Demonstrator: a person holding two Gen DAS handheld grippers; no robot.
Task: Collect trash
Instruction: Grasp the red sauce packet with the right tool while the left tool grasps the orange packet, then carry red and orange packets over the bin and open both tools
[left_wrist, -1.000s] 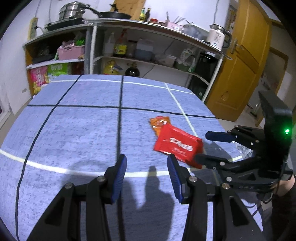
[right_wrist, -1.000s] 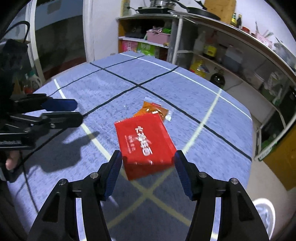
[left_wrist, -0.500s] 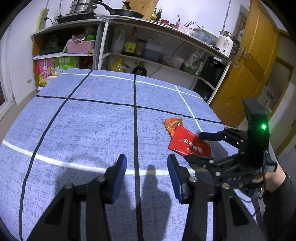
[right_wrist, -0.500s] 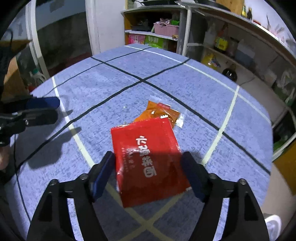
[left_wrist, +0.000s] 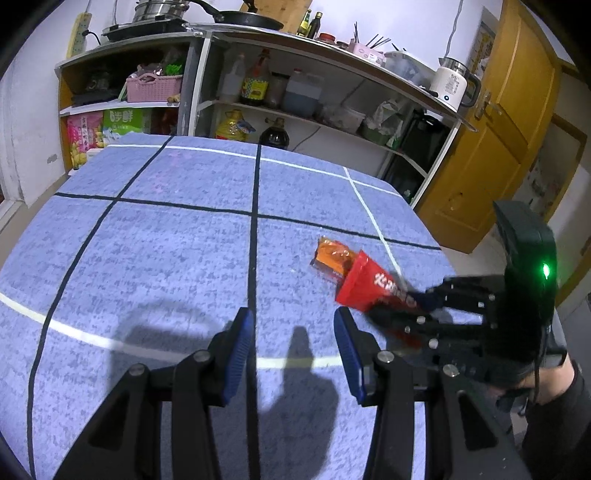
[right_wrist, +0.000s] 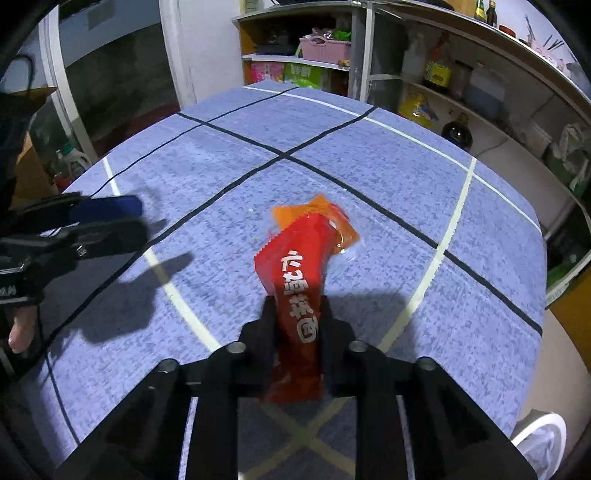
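On cloth (right_wrist: 229, 173): 1 red pkt (right_wrist: 299, 280), 1 orange (right_wrist: 334, 218).

Red packet (right_wrist: 299, 295) covers part of orange wrapper (right_wrist: 332, 218).

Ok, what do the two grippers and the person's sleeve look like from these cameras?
Both grippers are black linkage frames with silver pivot bolts. The left gripper has fingers lined with ribbed blue pads. The right gripper carries a black box on top with a lit green light, and a thin black cable hangs behind it. The sleeve at that wrist is dark.
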